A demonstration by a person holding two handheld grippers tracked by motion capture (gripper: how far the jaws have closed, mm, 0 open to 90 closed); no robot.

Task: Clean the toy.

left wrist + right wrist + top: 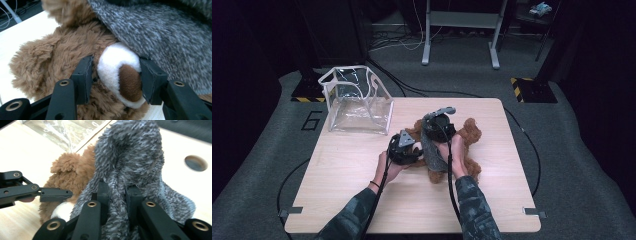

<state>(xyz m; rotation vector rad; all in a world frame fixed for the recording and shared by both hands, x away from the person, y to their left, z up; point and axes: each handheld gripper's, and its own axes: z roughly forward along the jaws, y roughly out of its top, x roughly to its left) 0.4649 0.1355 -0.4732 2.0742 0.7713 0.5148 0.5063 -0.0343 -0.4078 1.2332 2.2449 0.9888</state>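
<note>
Dressing the teddy bear (464, 137) looks like the job here, and it seems only partly done. The bear lies on the desk (357, 200), a bit past its middle and toward the right edge. A grey fuzzy cloth (434, 152) lies over the bear's front, but it is bunched up and not pulled on properly, so I think there is more tugging to do. I cannot tell if the cloth is a sweater or a sock. A clear plastic bag (357, 102) stands open at the far left corner of the desk, well apart from the bear.

The left tongs (116, 80) are halfway shut and squeeze the bear's white snout (115, 67) from both sides, holding the head in place. The left hand (389, 165) sits low beside the bear, near the middle of the desk.

The right tongs (117, 197) are pinched tight on a fold of the grey cloth. The right hand (456, 157) rests on the bear's body, with its tongs pointing toward the far edge of the desk, ready to pull the cloth along.
</note>
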